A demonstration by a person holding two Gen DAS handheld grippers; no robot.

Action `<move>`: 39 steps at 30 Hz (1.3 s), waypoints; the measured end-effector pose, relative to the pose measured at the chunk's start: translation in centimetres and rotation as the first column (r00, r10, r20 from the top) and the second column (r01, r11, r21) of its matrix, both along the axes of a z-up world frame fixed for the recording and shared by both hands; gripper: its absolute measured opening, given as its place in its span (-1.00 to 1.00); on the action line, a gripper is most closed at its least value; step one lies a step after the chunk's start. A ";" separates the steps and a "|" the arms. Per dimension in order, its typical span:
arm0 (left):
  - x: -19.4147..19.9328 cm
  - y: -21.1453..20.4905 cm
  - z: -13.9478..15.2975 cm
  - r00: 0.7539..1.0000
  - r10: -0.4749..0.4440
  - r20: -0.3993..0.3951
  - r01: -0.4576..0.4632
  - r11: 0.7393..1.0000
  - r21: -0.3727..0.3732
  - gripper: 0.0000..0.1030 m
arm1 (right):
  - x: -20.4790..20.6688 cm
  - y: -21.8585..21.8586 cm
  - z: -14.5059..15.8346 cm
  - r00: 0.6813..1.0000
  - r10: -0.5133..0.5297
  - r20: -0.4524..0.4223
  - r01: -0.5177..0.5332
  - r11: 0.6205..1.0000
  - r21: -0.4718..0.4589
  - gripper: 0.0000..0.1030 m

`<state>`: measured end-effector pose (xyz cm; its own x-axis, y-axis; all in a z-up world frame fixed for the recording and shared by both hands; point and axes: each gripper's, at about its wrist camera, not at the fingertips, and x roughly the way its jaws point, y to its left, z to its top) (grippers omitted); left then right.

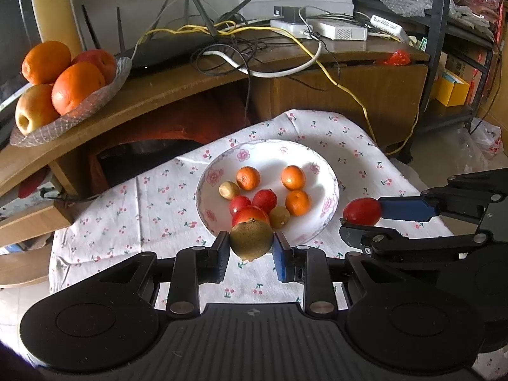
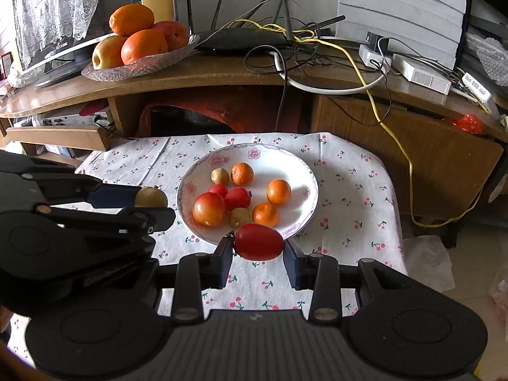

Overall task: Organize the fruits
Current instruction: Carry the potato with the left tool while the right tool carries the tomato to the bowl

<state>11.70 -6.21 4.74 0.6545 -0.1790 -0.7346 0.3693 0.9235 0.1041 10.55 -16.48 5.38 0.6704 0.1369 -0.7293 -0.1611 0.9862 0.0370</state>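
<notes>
My left gripper (image 1: 251, 243) is shut on a brownish-green round fruit (image 1: 250, 239), held above the cloth just in front of the white flowered plate (image 1: 327, 177). My right gripper (image 2: 258, 243) is shut on an oval red tomato (image 2: 258, 242), also near the plate's front rim. The plate (image 2: 298, 165) holds several small fruits: oranges (image 2: 278, 191), red tomatoes (image 2: 237, 198), a larger red-orange fruit (image 2: 209, 209) and small brown fruits (image 2: 220, 176). In the left wrist view the right gripper (image 1: 360, 219) shows at the right with the tomato (image 1: 362, 211). In the right wrist view the left gripper (image 2: 152, 204) shows at the left with the brown fruit (image 2: 151, 197).
The plate sits on a cherry-print cloth (image 2: 349, 190) over a small table. Behind stands a wooden desk (image 2: 222, 73) with a glass dish (image 2: 139, 66) of large oranges and apples, a black router (image 2: 244, 39), tangled cables (image 2: 317, 47) and white boxes (image 2: 419, 76).
</notes>
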 end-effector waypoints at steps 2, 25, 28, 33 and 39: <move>0.1 -0.1 0.1 1.000 0.000 0.003 0.000 1.000 0.002 -0.32 | 0.2 0.0 0.0 1.000 -0.002 0.001 0.002 1.000 0.001 -0.31; 2.6 -0.9 0.3 1.000 -0.004 0.026 0.004 1.000 0.011 -0.32 | 2.6 -0.6 0.3 1.000 -0.023 0.022 0.023 1.000 -0.011 -0.31; 3.1 -1.0 0.2 1.000 -0.006 0.026 0.005 1.000 0.012 -0.32 | 3.1 -0.7 0.2 0.999 -0.026 0.020 0.027 1.000 -0.015 -0.31; 3.8 -1.2 0.1 1.000 -0.008 0.026 0.008 1.000 0.010 -0.32 | 3.9 -1.0 0.0 0.999 -0.032 0.019 0.032 0.999 -0.015 -0.31; 4.9 -1.5 -0.2 1.000 -0.007 0.020 0.007 1.000 0.008 -0.32 | 4.7 -1.3 -0.2 0.999 -0.033 0.015 0.033 0.999 -0.015 -0.31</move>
